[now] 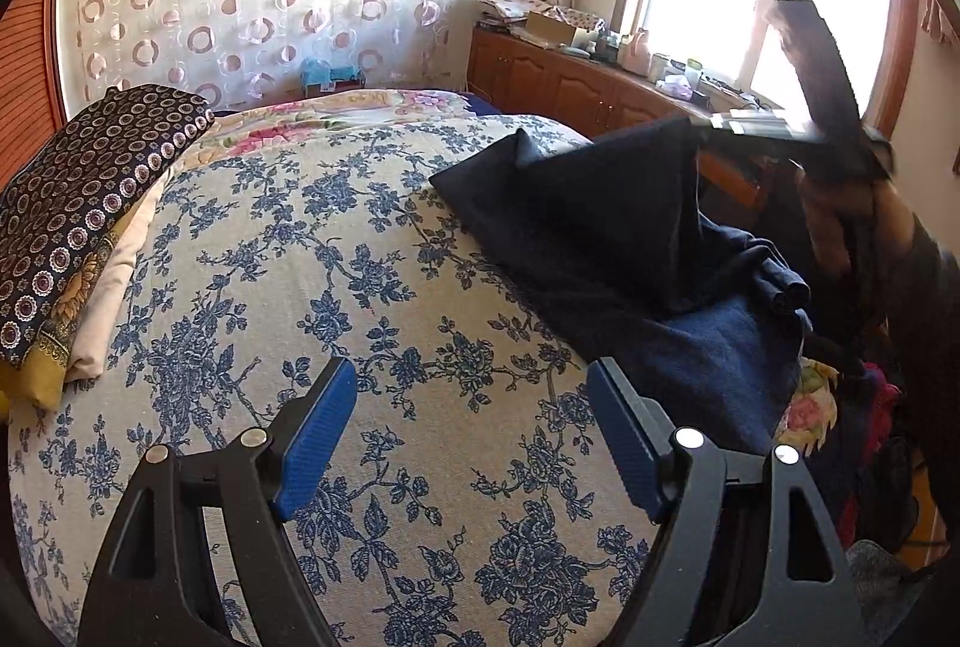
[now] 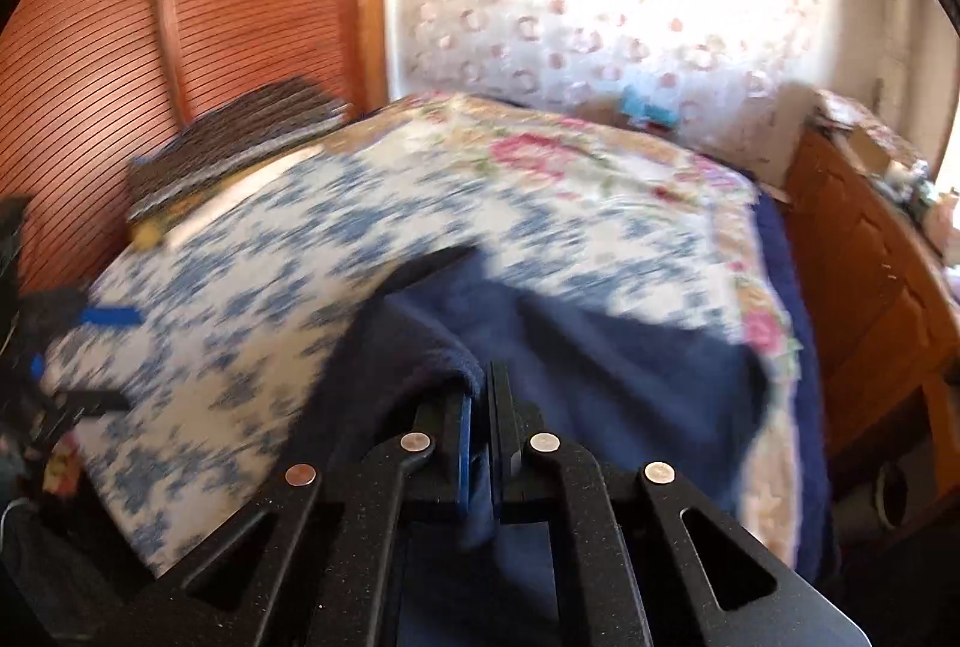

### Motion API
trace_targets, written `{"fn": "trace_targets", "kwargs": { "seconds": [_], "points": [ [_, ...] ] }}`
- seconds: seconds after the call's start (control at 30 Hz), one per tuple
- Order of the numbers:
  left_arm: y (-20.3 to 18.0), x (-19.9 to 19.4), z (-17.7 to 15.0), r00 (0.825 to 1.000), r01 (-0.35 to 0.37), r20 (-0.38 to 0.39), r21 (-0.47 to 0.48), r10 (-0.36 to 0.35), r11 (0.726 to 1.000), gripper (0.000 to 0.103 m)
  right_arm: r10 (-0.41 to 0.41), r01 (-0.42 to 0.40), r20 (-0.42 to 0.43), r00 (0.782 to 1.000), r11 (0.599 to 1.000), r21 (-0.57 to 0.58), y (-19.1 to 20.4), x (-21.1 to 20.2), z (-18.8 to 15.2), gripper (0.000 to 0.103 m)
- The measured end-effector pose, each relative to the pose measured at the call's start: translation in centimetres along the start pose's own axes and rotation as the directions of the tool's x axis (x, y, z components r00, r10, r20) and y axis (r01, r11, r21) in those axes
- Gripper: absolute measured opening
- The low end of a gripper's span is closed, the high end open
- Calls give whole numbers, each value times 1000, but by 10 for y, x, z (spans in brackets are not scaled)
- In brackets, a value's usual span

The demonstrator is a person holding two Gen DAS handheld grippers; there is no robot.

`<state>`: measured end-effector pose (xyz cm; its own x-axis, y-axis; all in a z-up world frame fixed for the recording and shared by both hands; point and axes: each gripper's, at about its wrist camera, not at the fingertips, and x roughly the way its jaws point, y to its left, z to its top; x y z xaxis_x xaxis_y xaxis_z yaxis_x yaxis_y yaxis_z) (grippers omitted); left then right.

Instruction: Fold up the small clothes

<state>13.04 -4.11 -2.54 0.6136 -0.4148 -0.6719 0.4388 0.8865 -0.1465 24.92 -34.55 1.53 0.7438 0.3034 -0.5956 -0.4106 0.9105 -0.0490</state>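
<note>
Jaws clenched on soft, limp navy fleece garment (image 2: 600, 365) hem at right gripper (image 2: 480, 407), left gripper (image 1: 468, 431) released; next hold: 12 o'clock corner.

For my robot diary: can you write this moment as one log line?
step: lifting cloth edge | right gripper: shut on dark blue cloth | left gripper: open, empty, over bed

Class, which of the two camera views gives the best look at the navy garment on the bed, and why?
The left wrist view: the navy garment is sharp there, one edge lifted into a peak over the floral bedspread. The right wrist view is blurred and shows only the fold pinched in the right gripper and cloth just beyond.
</note>
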Motion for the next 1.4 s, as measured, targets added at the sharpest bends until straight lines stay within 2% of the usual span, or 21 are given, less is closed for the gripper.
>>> {"fn": "trace_targets", "kwargs": {
  "seconds": [0.13,0.27,0.37,0.4,0.43,0.47,0.57,0.63,0.77,0.83,0.9,0.97,1.03,1.13,1.27,1.3,1.33,1.4],
  "points": [
    [-2,3,-2,1000,6,-7,2,-6,1000,80,-71,72,-9,997,994,86,-48,5,13,4],
    [-3,6,-4,1000,9,-16,2,-9,1000,80,-147,149,-25,989,970,193,-92,11,20,4],
    [-4,8,-5,1000,11,-20,1,-11,1000,80,-149,168,-86,985,941,295,-126,31,20,4],
    [-5,9,-6,1000,10,-22,2,-10,1000,80,-140,173,-120,983,929,327,-134,41,17,9],
    [-5,9,-7,1000,11,-24,3,-11,1000,80,-138,181,-146,980,922,341,-135,49,17,18],
    [-6,9,-7,1000,13,-25,5,-13,1000,80,-144,195,-169,975,919,343,-136,57,16,21],
    [-9,13,-7,999,24,-31,7,-23,1000,80,-175,222,-173,969,924,310,-126,56,9,31],
    [-12,17,-7,999,27,-39,10,-27,1000,80,-221,263,-172,960,921,288,-122,48,6,46],
    [-19,23,-9,998,38,-53,23,-37,999,80,-315,341,-134,939,898,278,-110,30,3,49],
    [-22,24,-11,998,41,-58,29,-40,999,80,-302,322,-113,947,902,286,-102,28,2,49],
    [-25,26,-11,997,43,-62,33,-41,999,80,-191,212,-96,977,931,299,-90,30,-4,49],
    [-27,27,-11,997,45,-64,34,-43,998,80,-93,120,-102,990,944,308,-81,36,-9,49],
    [-28,28,-11,997,47,-67,34,-44,998,80,-13,51,-124,992,948,313,-68,47,-13,49],
    [-32,31,-13,996,50,-76,42,-47,998,80,42,6,-145,989,947,320,-53,62,-19,49],
    [-34,33,-15,996,53,-80,43,-49,998,80,51,8,-193,980,956,293,-40,83,-22,49],
    [-34,33,-15,996,52,-80,43,-48,998,80,41,17,-194,980,958,286,-42,87,-20,39],
    [-34,33,-16,996,51,-80,43,-47,998,80,29,24,-187,982,962,273,-40,88,-18,22],
    [-33,33,-16,996,51,-81,38,-47,998,80,13,29,-166,986,968,250,-48,79,-15,6]
  ]
}}
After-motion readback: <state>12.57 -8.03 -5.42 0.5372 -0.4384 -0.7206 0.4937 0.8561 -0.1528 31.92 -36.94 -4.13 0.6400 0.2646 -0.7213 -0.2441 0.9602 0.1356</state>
